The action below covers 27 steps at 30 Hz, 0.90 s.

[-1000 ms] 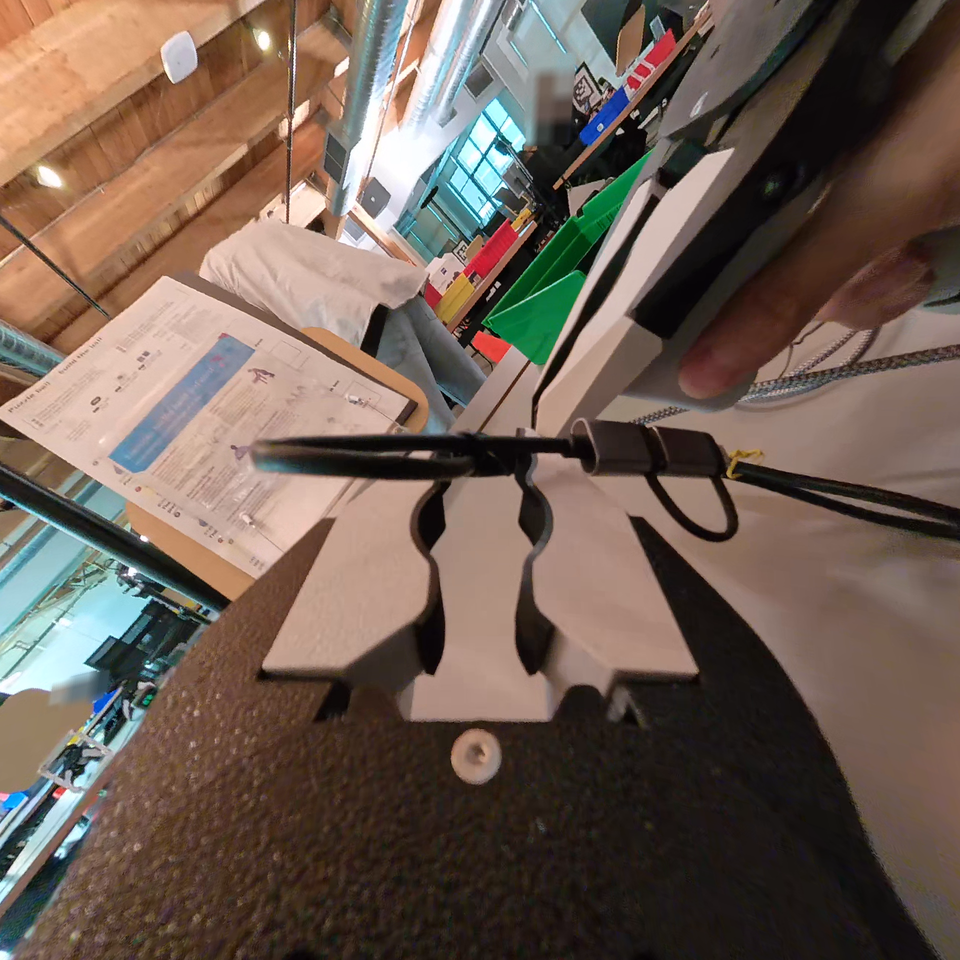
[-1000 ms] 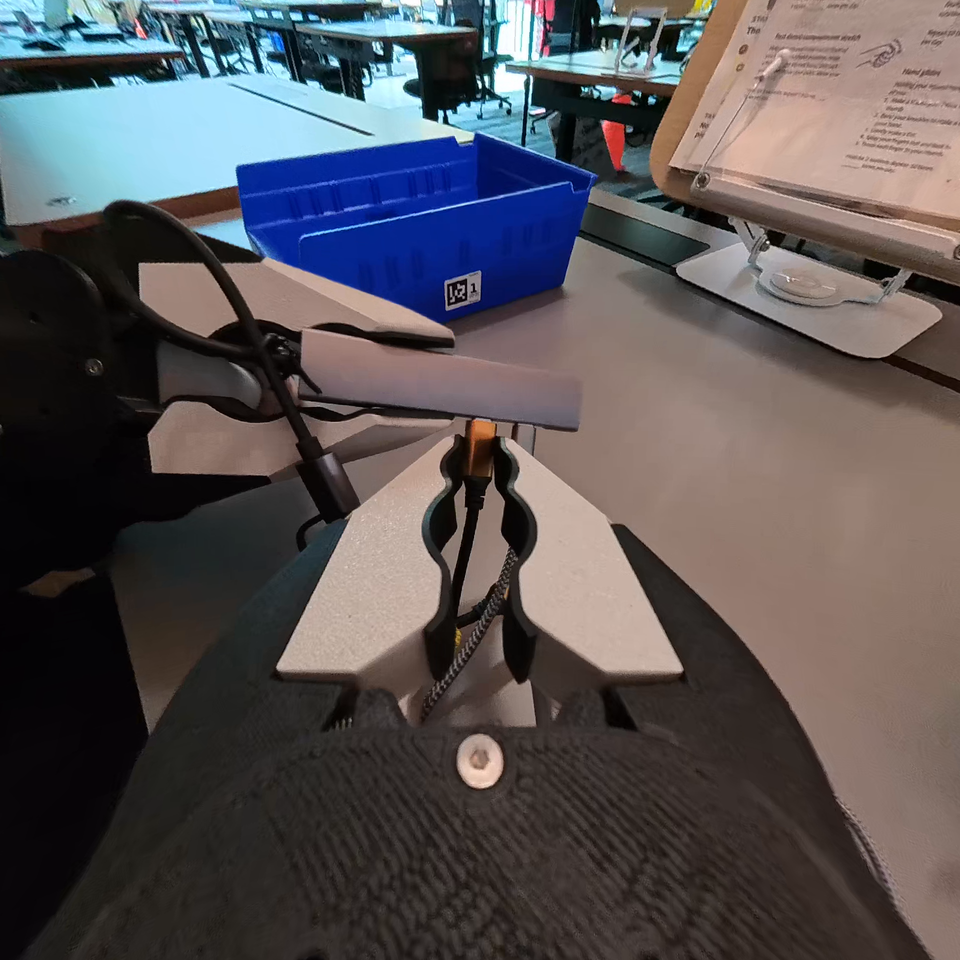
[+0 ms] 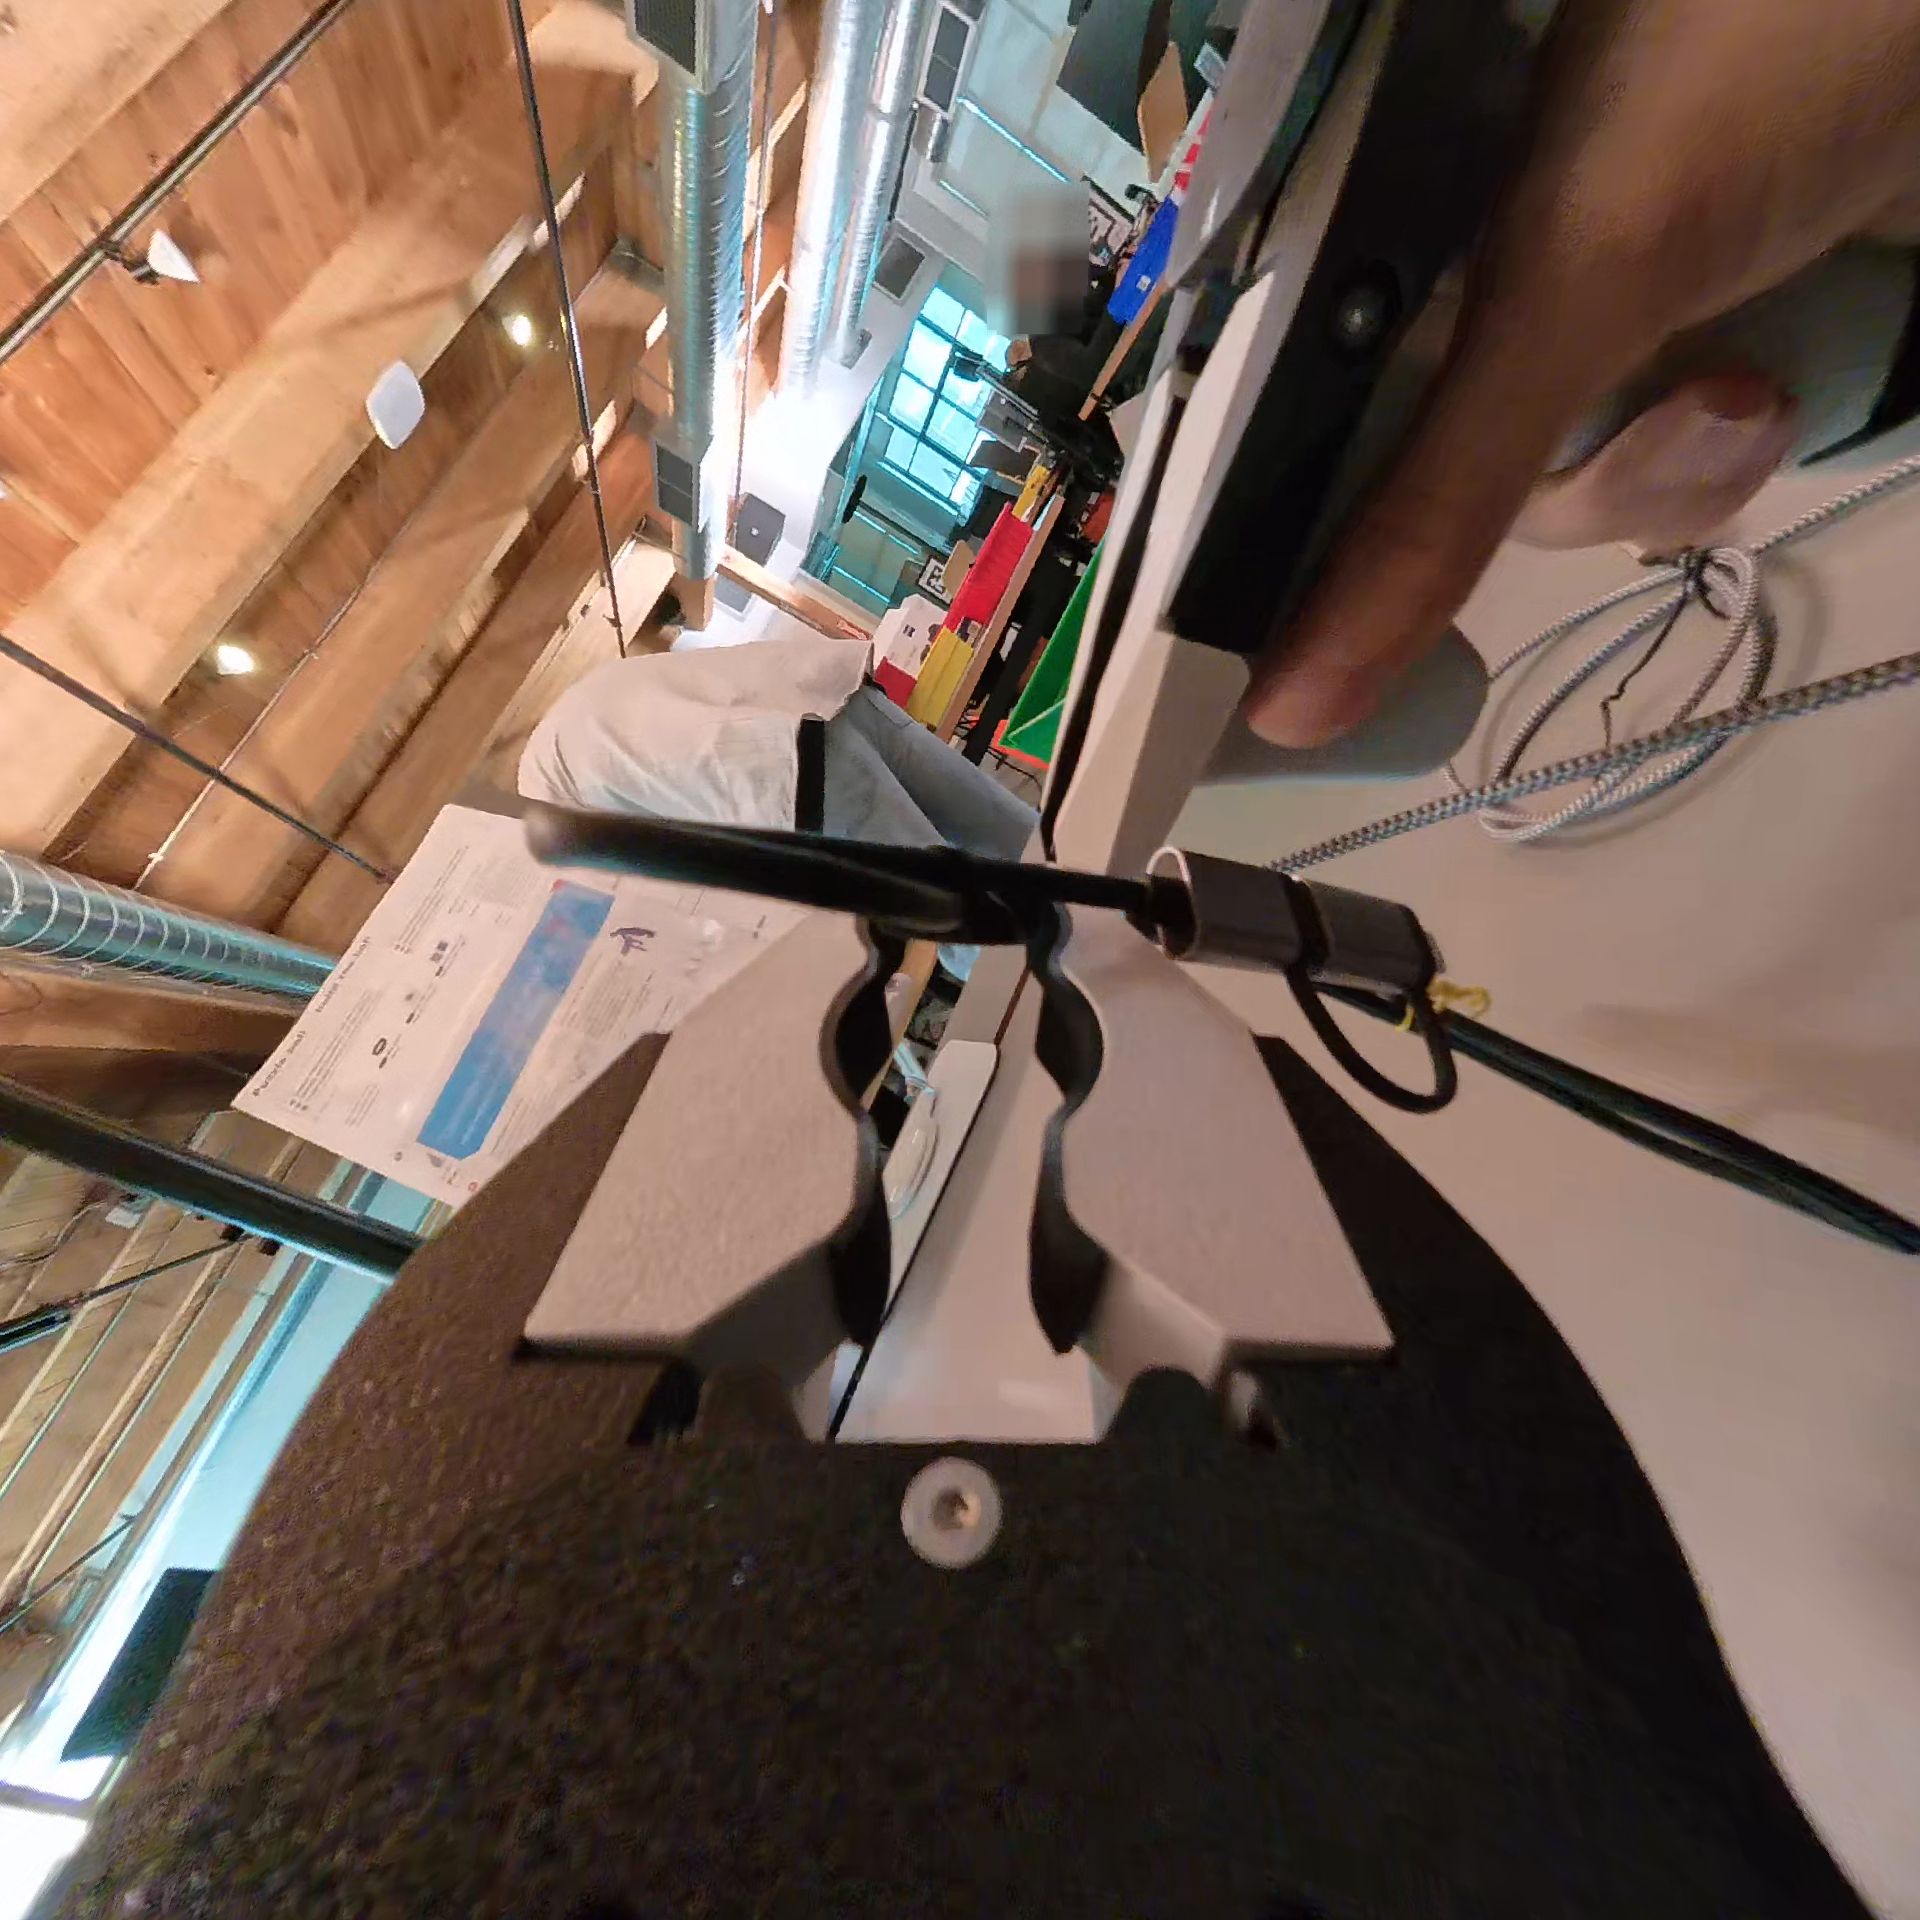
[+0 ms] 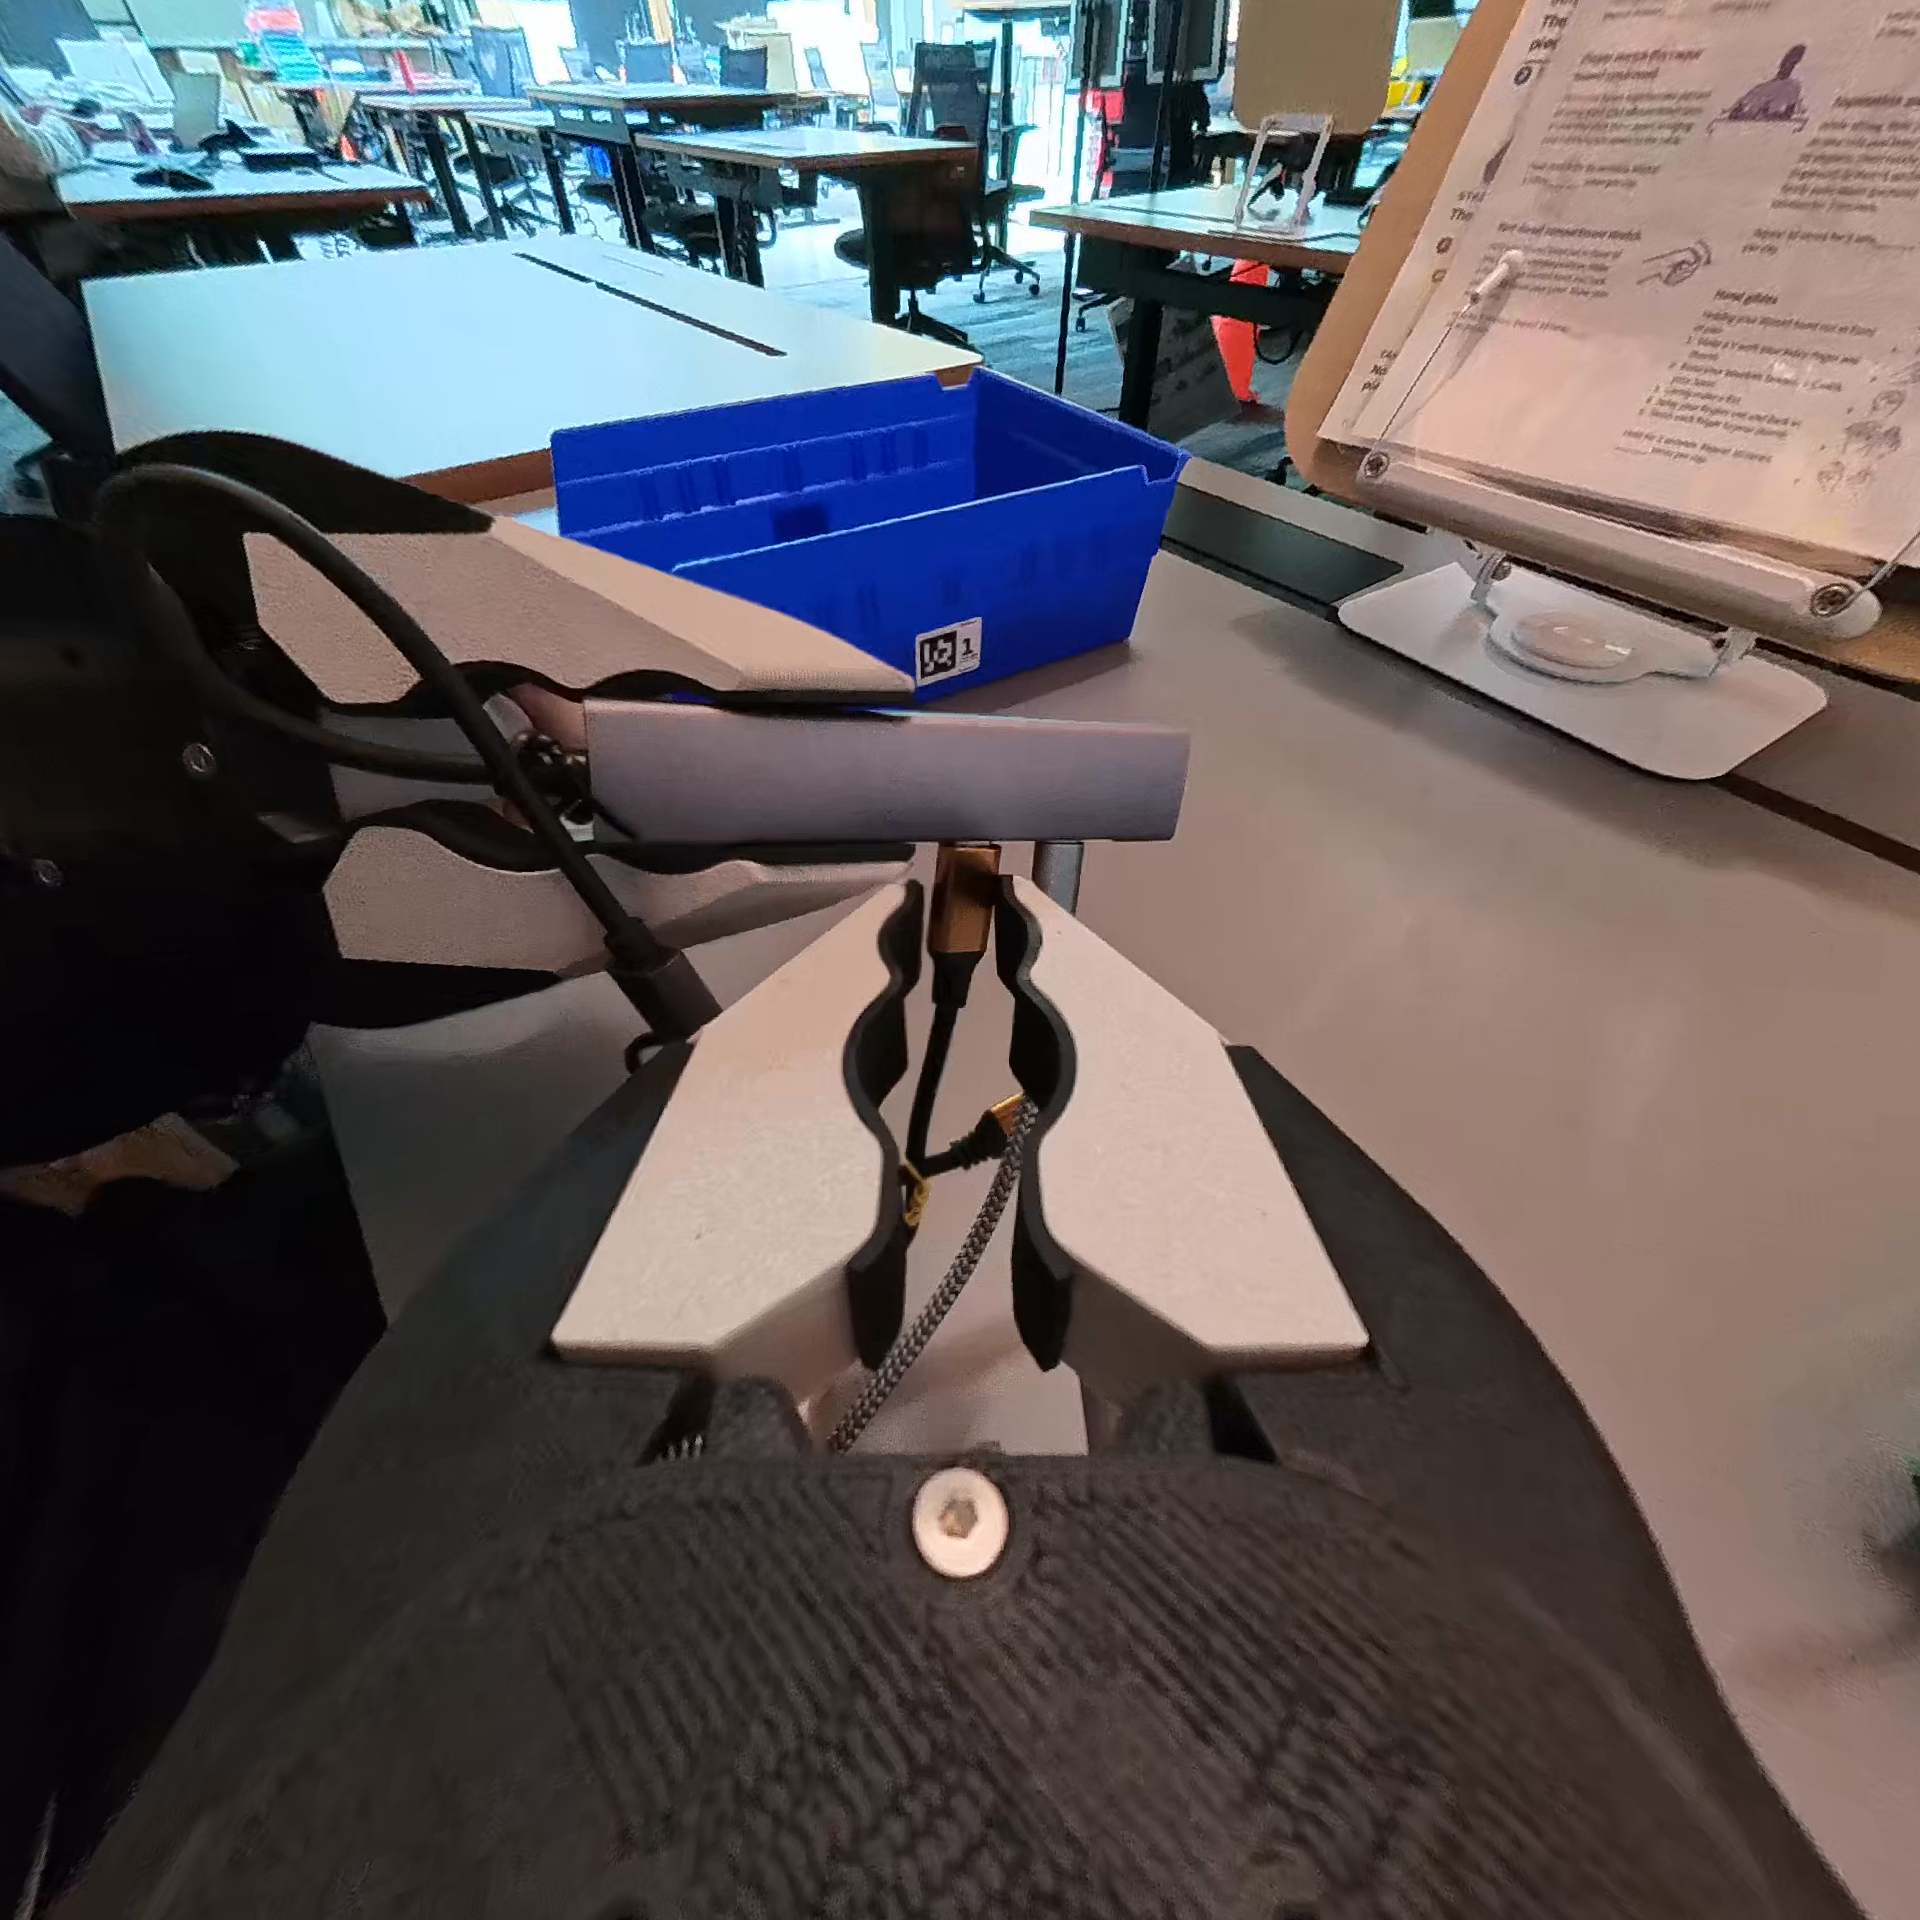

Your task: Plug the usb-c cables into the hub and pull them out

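left gripper point(image 4: 894, 769): left of frame in the right wrist view. I have its fingers pinched narrow on the hub, with the hub's black lead looping back over the gripper body.
hub point(image 4: 883, 769): grey bar sticking out rightward past the fingertips at centre frame, held level and off the table point(image 4: 1455, 1039) so its underside ports face my other tool.
hub lead, left wrist view: the fingertips point(image 3: 883, 935) close on a black bundle crossing centre frame. The hub body itself isn't clear here, probably end-on. I hold near the tail so the port side stays free.
dark plug point(image 3: 1288, 920): right of the tips in the left wrist view, the lead's own connector, hanging loose and not in any grip.
right gripper point(image 4: 961, 914): centre of its own view, fingers narrow and clamped on the gold usb-c plug.
usb-c plug point(image 4: 961, 899): gold shell, tip up against the hub's underside. How deep it is seated I cannot tell, as the hub edge hides the joint.
braided cable point(image 4: 935, 1309): runs back between the fingers. A second gold connector point(image 4: 1003, 1117) dangles there, unused.
blue bin point(image 4: 883, 540): upper centre, behind the hub, apart from it.
document stand point(image 4: 1610, 416): upper right, well clear.
step: I judge this a plug-in or pull-out on one port.
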### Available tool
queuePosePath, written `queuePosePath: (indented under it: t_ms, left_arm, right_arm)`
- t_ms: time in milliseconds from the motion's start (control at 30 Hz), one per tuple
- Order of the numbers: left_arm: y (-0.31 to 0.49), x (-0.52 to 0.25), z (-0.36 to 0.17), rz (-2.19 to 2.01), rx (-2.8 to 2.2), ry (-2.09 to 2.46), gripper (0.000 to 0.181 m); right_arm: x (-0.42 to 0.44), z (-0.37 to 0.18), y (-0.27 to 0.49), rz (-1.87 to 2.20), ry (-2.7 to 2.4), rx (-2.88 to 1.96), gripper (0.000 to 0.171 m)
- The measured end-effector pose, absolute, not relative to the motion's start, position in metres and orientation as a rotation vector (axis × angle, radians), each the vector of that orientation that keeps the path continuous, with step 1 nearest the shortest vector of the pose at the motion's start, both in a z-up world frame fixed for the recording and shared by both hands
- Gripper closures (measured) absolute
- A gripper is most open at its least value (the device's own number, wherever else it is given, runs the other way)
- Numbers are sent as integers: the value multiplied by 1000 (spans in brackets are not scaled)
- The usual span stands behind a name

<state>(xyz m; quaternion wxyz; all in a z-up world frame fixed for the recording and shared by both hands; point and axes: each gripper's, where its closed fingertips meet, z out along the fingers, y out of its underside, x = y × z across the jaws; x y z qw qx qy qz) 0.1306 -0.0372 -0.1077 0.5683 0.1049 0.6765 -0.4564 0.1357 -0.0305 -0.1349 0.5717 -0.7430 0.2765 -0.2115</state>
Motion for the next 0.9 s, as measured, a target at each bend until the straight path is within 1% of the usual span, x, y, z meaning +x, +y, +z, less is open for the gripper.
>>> queuePosePath:
  t_ms: [67,200,333,567,733,767,833,867,900]
  left_arm:
    - [-33,131,-108,-1073,267,1598,160]
    - [-25,134,-115,-934,354,1614,159]
    - [-22,132,-106,-1034,226,1625,158]
    - [-30,131,-97,-1133,152,1651,158]
    - [-38,123,-92,-1159,240,1608,159]
    - [-38,123,-92,-1161,234,1603,159]
    - [-32,126,-83,-1142,230,1554,160]
    - [-28,128,-79,-1159,206,1552,159]
    - [-26,129,-75,-1204,183,1553,159]
  right_arm:
    - [137,-137,-26,-511,634,-1737,160]
    - [136,-144,-22,-489,638,-1789,160]
    - [130,-134,-25,-518,624,-1813,160]
    - [126,-124,-36,-468,649,-1780,159]
    - [125,-120,-37,-476,648,-1742,160]
    - [125,-123,-37,-486,645,-1752,160]
    - [125,-132,-34,-506,643,-1808,153]
    - [124,-128,-30,-514,620,-1787,150]
    - [124,-122,-26,-516,608,-1743,150]
